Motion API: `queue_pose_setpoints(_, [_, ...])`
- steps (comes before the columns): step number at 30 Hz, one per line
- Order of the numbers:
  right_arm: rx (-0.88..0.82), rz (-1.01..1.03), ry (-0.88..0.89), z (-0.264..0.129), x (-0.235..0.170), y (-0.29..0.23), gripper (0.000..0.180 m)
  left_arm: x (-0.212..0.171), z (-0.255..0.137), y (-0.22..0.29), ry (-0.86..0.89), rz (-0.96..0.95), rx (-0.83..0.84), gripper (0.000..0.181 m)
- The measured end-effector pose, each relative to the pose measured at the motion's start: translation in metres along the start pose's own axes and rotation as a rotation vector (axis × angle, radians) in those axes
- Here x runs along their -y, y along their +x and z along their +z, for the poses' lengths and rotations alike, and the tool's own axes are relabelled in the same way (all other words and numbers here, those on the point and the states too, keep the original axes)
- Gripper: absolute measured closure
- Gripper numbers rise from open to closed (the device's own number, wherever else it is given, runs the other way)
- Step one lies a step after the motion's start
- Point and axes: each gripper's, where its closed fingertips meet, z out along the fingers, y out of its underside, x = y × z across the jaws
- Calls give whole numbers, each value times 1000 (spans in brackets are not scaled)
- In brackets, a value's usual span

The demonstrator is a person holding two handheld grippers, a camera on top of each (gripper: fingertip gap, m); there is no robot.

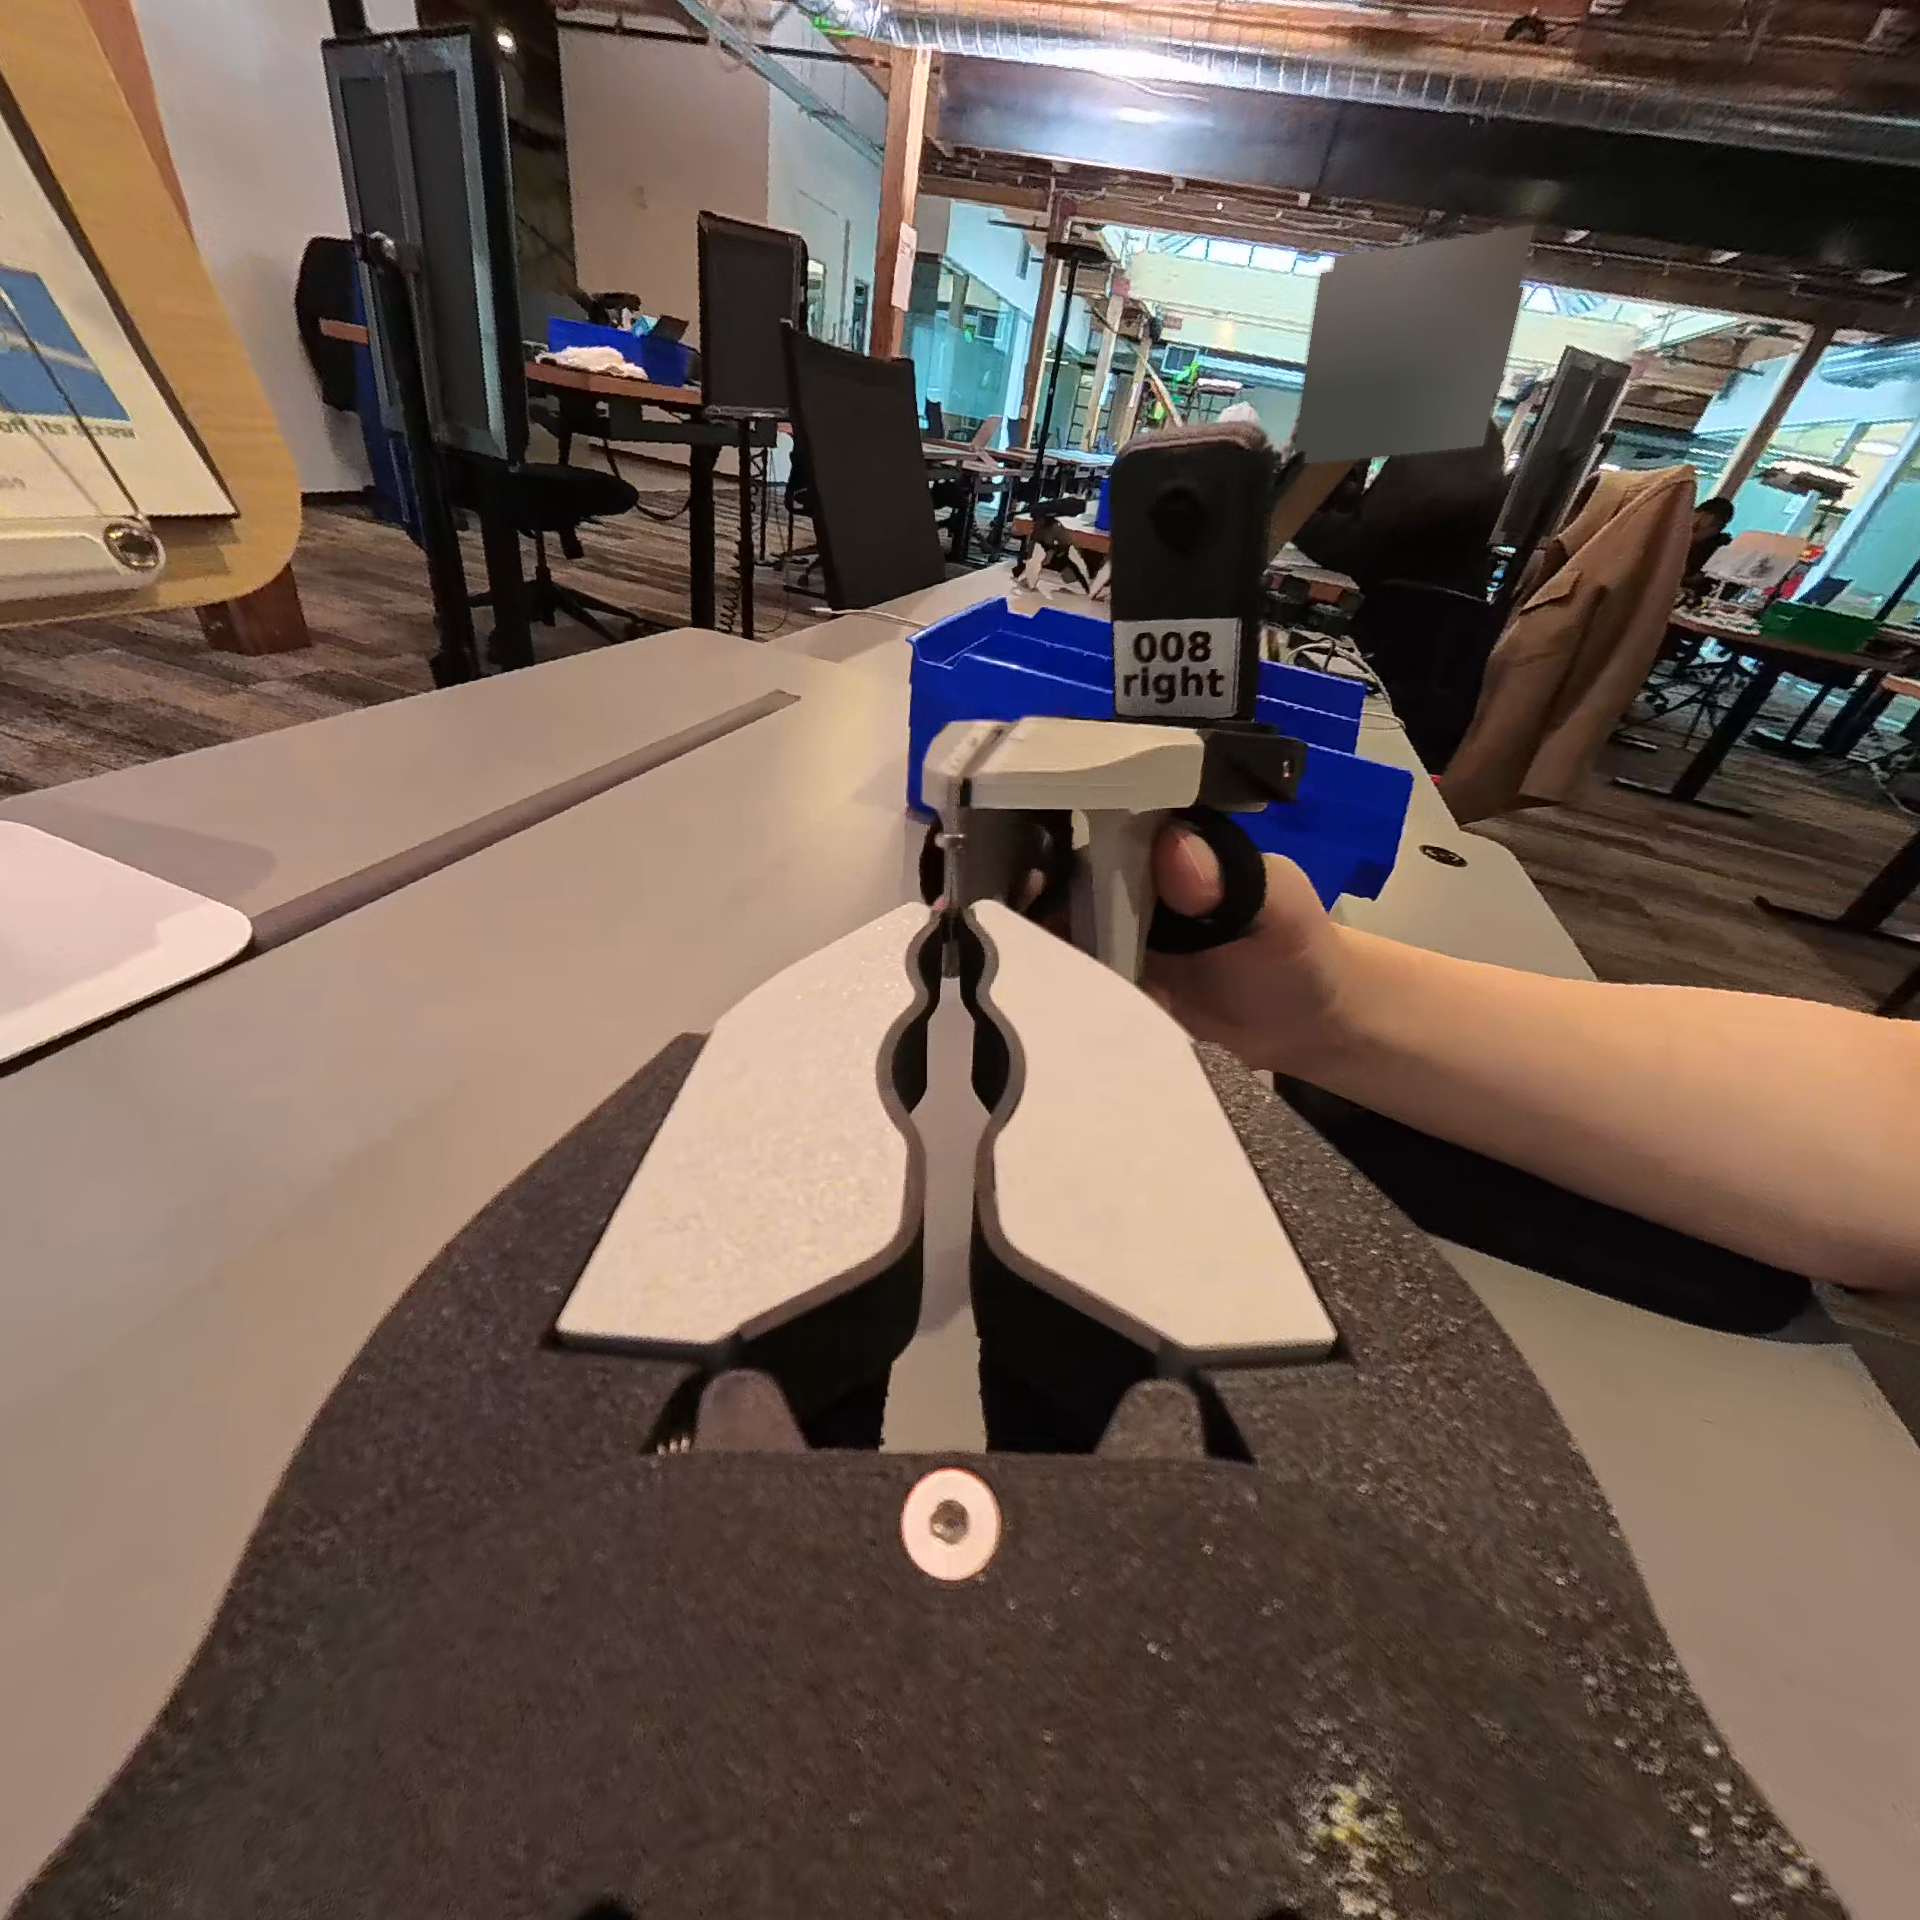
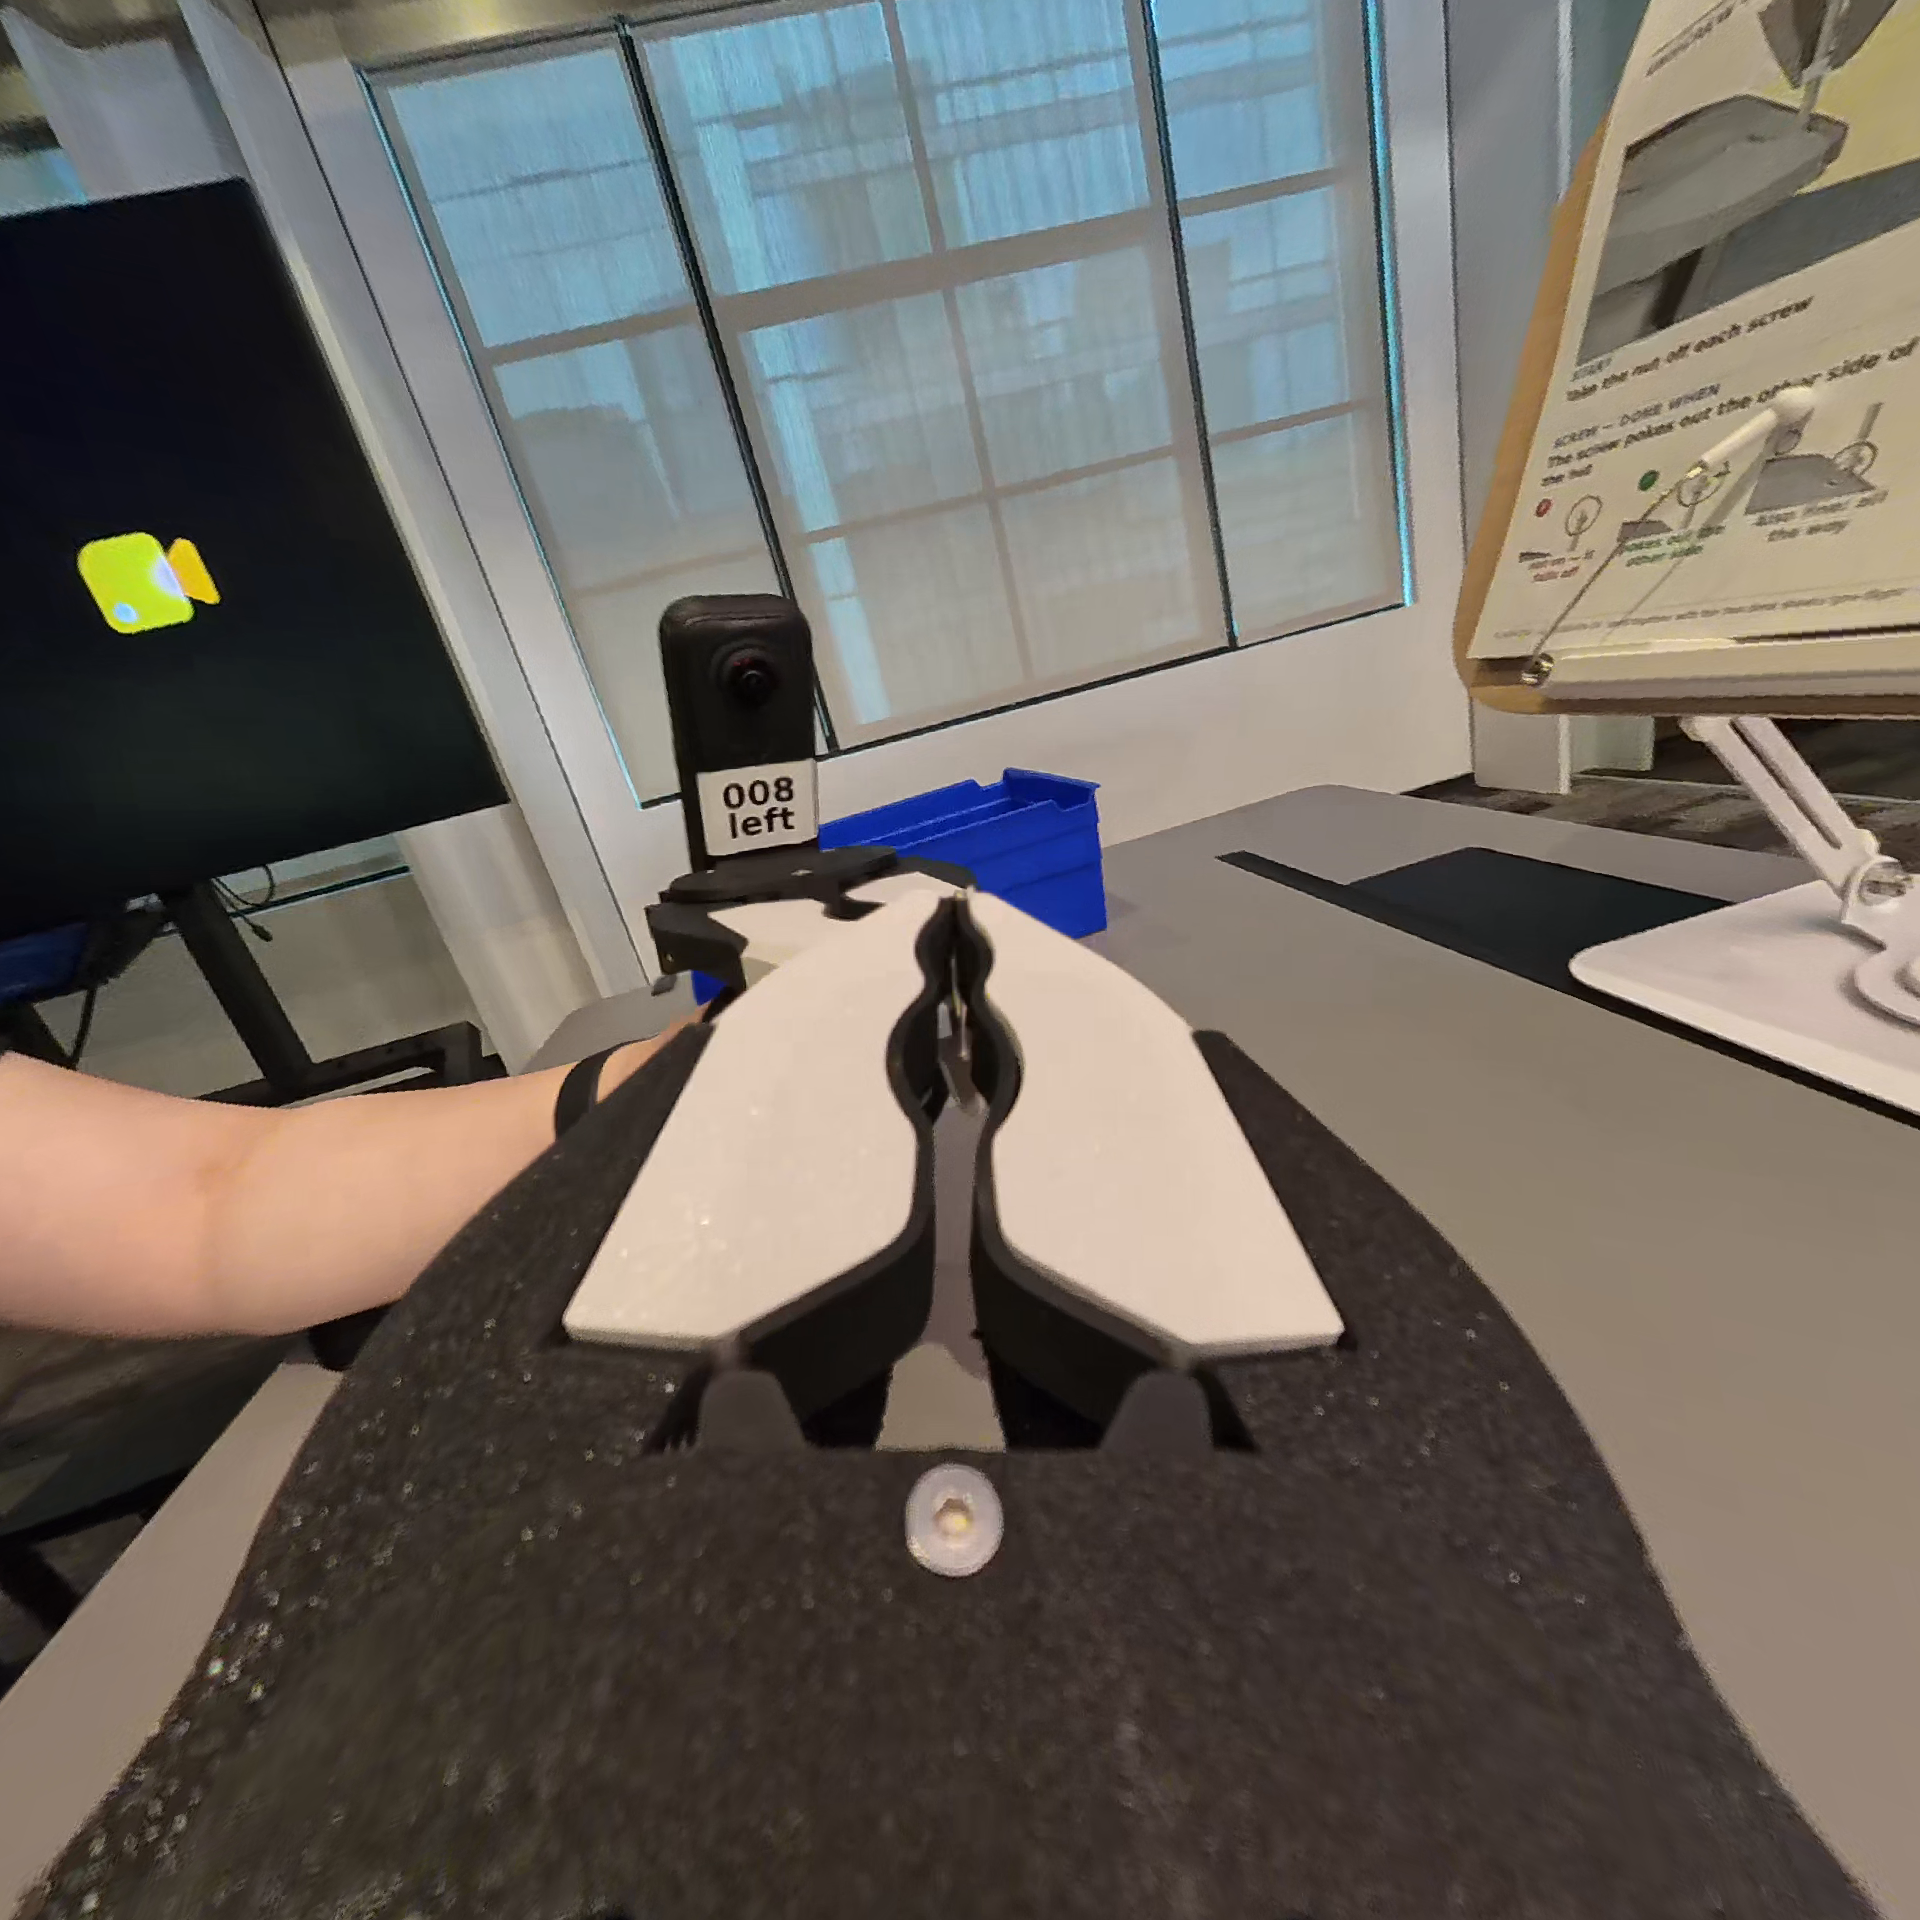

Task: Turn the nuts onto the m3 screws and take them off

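My left gripper is shut, its tips pinching the lower end of a thin m3 screw that stands upright above the grey table. My right gripper comes in from the right, held by a hand. It is shut at the screw's upper end, where a small silvery nut shows. In the right wrist view my right gripper is shut, with the screw a metal sliver in the gap between its fingers. The left gripper's tips are hidden behind them.
A blue bin stands just behind the grippers; it also shows in the right wrist view. A stand with an instruction sheet and white base is on the table. A black mat lies under the forearm. A monitor stands off the table. The tips of both grippers are at nearly the same place.
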Motion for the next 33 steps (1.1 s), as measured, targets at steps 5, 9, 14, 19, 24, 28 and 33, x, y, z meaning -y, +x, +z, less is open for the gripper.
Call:
queue_pose_setpoints(5, [4,-17,-8,0,1,-1,172,2,1,1,4,3,-4,179])
queue_pose_setpoints(9, [-12,2,-19,1,-1,3,168,1,2,4,-2,6,-17,179])
queue_pose_setpoints(14, [18,-16,-54,1,-4,-2,178,-1,3,7,-4,-1,-37,179])
queue_pose_setpoints(19, [30,41,-85,2,-8,-2,178,-4,2,8,-25,-3,-63,176])
queue_pose_setpoints(24, [43,40,-107,3,-12,-3,178,-10,4,9,-55,-3,-66,177])
queue_pose_setpoints(28, [49,44,-106,3,-13,-4,178,-12,5,9,-61,-21,-68,178])
queue_pose_setpoints(33, [35,11,-79,3,-9,-3,167,-10,4,8,-67,-24,-64,179])
